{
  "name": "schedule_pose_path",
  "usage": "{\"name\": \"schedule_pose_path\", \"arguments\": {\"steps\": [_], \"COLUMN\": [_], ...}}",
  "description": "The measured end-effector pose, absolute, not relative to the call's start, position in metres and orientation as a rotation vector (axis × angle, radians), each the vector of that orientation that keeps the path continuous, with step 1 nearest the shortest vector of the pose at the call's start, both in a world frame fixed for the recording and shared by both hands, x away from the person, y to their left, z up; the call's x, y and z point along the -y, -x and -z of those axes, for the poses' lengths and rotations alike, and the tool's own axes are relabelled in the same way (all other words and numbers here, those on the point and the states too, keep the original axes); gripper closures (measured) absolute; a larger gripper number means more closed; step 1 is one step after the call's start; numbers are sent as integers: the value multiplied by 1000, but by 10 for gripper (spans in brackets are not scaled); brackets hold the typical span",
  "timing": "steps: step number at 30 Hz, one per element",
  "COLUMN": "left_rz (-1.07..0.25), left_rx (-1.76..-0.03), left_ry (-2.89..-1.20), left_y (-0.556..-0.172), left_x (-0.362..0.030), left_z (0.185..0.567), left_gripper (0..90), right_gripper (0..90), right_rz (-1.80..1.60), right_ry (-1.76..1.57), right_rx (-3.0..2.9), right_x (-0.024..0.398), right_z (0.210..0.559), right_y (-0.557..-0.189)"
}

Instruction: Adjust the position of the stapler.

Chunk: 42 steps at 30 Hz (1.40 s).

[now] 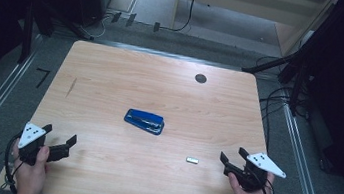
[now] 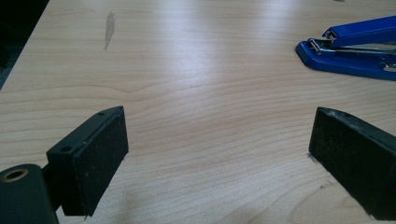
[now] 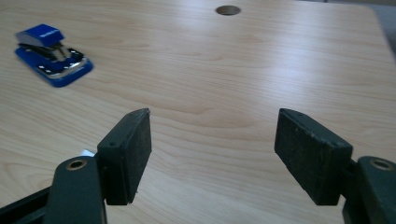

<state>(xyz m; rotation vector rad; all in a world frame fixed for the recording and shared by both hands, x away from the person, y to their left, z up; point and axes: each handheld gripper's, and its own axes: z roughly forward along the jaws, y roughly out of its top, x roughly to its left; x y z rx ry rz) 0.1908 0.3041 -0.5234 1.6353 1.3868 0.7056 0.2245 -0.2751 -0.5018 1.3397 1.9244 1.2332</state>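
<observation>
We hold the left tongs [image 1: 60,134] at the surface's [image 1: 112,74] seven o'clock, jaws spread, nothing between them. The stapler [image 1: 144,121] lies at centre, a staple block [image 1: 193,160] at its four o'clock. Our right tongs [image 1: 232,155] gape empty at five o'clock.

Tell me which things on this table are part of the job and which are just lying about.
Part of the job:
- blue stapler, mid-table
- small strip of staples, near the right gripper

Just there:
- dark round hole in the table
- cables on the floor
</observation>
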Motion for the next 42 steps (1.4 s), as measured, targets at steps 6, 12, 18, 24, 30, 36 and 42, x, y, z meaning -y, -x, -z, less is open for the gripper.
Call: {"name": "schedule_pose_path", "arguments": {"steps": [6, 12, 18, 24, 30, 36, 42], "left_rz": [-703, -695, -699, -696, -695, -694, -691], "left_rx": [-1386, -1391, -1388, -1389, -1392, -1392, -1393], "left_ry": [-1647, -1646, -1658, -1662, -1657, -1654, -1650], "left_y": [-191, -192, -192, -192, -192, -192, -192], "left_x": [-304, -304, -303, -302, -303, -303, -304], "left_z": [523, 523, 524, 524, 524, 524, 524], "left_gripper": [52, 52, 52, 52, 52, 52, 52], "right_gripper": [273, 251, 276, 262, 310, 363, 398], "right_rz": [-1238, -1220, -1225, -1196, -1203, -1218, -1221], "right_ry": [-1285, -1245, -1207, -1160, -1100, -1044, -981], "right_rx": [-1965, -2012, -2035, -2094, -2157, -2224, -2283], "right_x": [253, 230, 209, 187, 170, 147, 128], "right_z": [493, 487, 480, 477, 476, 473, 472], "right_y": [-235, -246, -253, -262, -269, -283, -292]}}
